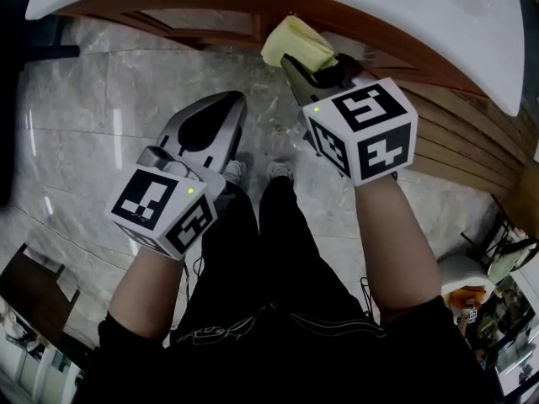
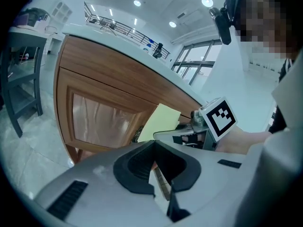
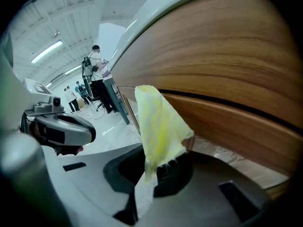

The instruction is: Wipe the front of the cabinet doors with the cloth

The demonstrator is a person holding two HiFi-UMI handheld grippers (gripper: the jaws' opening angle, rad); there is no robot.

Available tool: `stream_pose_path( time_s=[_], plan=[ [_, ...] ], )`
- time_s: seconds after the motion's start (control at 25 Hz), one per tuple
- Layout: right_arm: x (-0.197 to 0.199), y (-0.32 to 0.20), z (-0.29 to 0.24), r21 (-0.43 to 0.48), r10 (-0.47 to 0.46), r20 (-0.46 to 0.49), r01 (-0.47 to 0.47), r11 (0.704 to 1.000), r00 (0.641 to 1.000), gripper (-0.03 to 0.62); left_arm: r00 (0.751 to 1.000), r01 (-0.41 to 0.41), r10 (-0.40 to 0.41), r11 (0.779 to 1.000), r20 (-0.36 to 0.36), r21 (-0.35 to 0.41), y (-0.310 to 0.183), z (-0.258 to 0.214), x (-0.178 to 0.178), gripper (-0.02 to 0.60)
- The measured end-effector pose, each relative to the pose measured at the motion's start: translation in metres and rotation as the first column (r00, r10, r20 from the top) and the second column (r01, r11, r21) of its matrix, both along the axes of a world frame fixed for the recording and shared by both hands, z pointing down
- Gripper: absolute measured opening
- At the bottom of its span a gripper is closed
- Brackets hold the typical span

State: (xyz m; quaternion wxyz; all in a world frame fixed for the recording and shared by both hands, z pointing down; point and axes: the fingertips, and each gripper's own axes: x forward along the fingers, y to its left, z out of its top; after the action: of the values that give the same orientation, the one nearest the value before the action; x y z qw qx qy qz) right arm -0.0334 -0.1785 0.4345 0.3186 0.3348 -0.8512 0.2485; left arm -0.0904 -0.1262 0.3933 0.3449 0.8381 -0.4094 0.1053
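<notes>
Right gripper (image 3: 156,167) clamps the yellow cloth (image 3: 161,126), raised just beside the wooden cabinet door (image 3: 246,122), while the left gripper (image 2: 154,143) hangs back from that door, jaws together, empty.

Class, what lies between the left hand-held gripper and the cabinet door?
Only bare floor separates left hand-held gripper from cabinet door, per head view.

My grey left gripper (image 1: 226,108) hangs low, jaws together, empty; my grey right gripper (image 1: 296,64) reaches forward, jaws pinching a crumpled yellow cloth (image 1: 293,40).
</notes>
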Motion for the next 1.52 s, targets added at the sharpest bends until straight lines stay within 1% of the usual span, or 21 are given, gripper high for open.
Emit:
stream_pose_path(
  time_s=[0.2, 0.4, 0.64, 0.8, 1.04, 1.28, 1.52],
  plan=[
    [-0.001, -0.006, 0.001, 0.028, 0.007, -0.016, -0.007, 1.000, 1.000, 0.041, 1.000, 0.012, -0.012, 1.000, 0.003, -0.008, 0.000, 0.002, -0.002, 0.006],
    [0.008, -0.009, 0.001, 0.040, 0.028, -0.023, -0.028, 0.999, 0.999, 0.041, 0.999, 0.031, -0.031, 0.999, -0.003, -0.026, 0.002, 0.003, 0.000, 0.006],
    [0.019, -0.008, 0.002, 0.051, 0.064, -0.015, -0.063, 0.997, 0.998, 0.041, 1.000, 0.007, -0.007, 0.999, 0.001, -0.044, 0.009, 0.009, 0.006, 0.006],
    [0.029, -0.007, 0.004, 0.055, 0.087, -0.016, -0.086, 0.995, 0.996, 0.041, 1.000, -0.010, 0.009, 0.998, -0.024, -0.063, 0.012, 0.011, 0.017, 0.006],
    [0.055, -0.005, 0.005, 0.071, 0.119, -0.026, -0.117, 0.991, 0.993, 0.041, 0.998, -0.055, 0.054, 0.996, -0.025, -0.076, 0.019, 0.014, 0.041, 0.006],
    [0.081, -0.003, 0.009, 0.068, 0.154, -0.029, -0.152, 0.986, 0.988, 0.041, 0.995, -0.095, 0.092, 0.992, -0.032, -0.087, 0.025, 0.019, 0.062, 0.006],
    [0.113, -0.003, 0.010, 0.074, 0.213, -0.025, -0.211, 0.975, 0.977, 0.041, 0.991, -0.133, 0.130, 0.987, -0.042, -0.085, 0.026, 0.018, 0.087, 0.006]
  ],
)
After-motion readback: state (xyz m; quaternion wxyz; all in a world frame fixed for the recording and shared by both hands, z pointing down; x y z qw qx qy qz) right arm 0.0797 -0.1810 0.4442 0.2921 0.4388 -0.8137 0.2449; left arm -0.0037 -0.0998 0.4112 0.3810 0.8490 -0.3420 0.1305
